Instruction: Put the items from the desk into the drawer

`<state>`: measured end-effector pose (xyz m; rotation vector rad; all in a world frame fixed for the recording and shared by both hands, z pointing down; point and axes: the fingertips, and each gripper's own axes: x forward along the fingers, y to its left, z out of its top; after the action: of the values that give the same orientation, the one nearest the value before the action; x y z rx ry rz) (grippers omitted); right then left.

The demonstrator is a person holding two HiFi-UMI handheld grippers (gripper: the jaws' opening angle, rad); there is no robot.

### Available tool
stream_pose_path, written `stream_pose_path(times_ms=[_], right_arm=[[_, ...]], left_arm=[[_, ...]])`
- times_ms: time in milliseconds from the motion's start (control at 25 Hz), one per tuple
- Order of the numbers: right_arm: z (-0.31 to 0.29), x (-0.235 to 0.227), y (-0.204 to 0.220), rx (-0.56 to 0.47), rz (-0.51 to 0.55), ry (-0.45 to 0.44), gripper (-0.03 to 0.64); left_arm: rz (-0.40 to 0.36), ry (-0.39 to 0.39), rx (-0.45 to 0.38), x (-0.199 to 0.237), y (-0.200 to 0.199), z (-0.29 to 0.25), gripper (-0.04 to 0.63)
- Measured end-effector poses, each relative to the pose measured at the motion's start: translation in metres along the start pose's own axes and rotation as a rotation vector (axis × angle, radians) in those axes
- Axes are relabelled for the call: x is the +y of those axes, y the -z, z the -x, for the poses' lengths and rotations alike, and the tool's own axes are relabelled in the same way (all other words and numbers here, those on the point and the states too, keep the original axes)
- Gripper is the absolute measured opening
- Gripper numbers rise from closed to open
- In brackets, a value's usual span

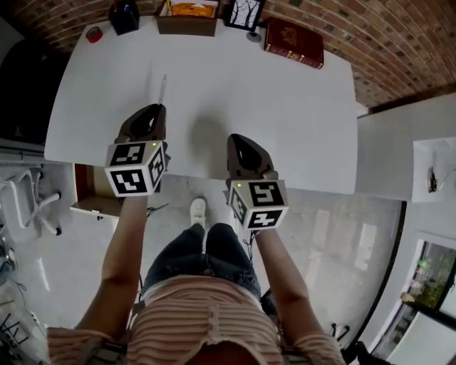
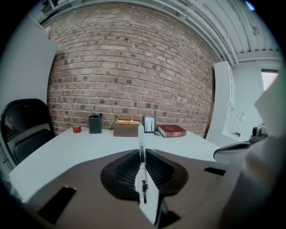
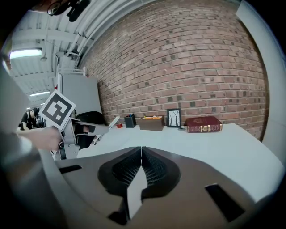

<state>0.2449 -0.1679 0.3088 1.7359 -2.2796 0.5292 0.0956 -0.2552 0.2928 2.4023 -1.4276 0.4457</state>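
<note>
My left gripper (image 1: 158, 108) is over the near left part of the white desk (image 1: 285, 114), shut on a slim clear pen (image 1: 162, 88) that sticks out forward past its tips. In the left gripper view the pen (image 2: 141, 139) runs up the seam of the closed jaws. My right gripper (image 1: 239, 140) is over the desk's front edge, shut with nothing in it (image 3: 141, 150). An open wooden drawer (image 1: 85, 187) juts out below the desk's near left corner. The right gripper view shows the left gripper (image 3: 87, 128) with its pen (image 3: 110, 124).
Along the back by the brick wall stand a red tape roll (image 1: 94, 33), a black pen cup (image 1: 124, 16), a brown box (image 1: 187, 19), a small picture frame (image 1: 244, 13) and a dark red book (image 1: 293, 41). A black chair (image 2: 24, 125) is at left, a white cabinet (image 1: 406, 150) at right.
</note>
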Motion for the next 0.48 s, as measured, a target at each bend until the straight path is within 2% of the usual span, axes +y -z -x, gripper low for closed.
stream_pose_path(times_ms=[240, 480], right_arm=[[-0.017, 0.048, -0.009, -0.013, 0.065, -0.135, 0.017], [-0.024, 0.091, -0.011, -0.007, 0.104, -0.273, 0.017]], left_arm=[[0.053, -0.124, -0.041, 0.046, 0.003, 0.048, 0.048], [0.108, -0.291, -0.056, 0.090, 0.016, 0.102, 0.048]])
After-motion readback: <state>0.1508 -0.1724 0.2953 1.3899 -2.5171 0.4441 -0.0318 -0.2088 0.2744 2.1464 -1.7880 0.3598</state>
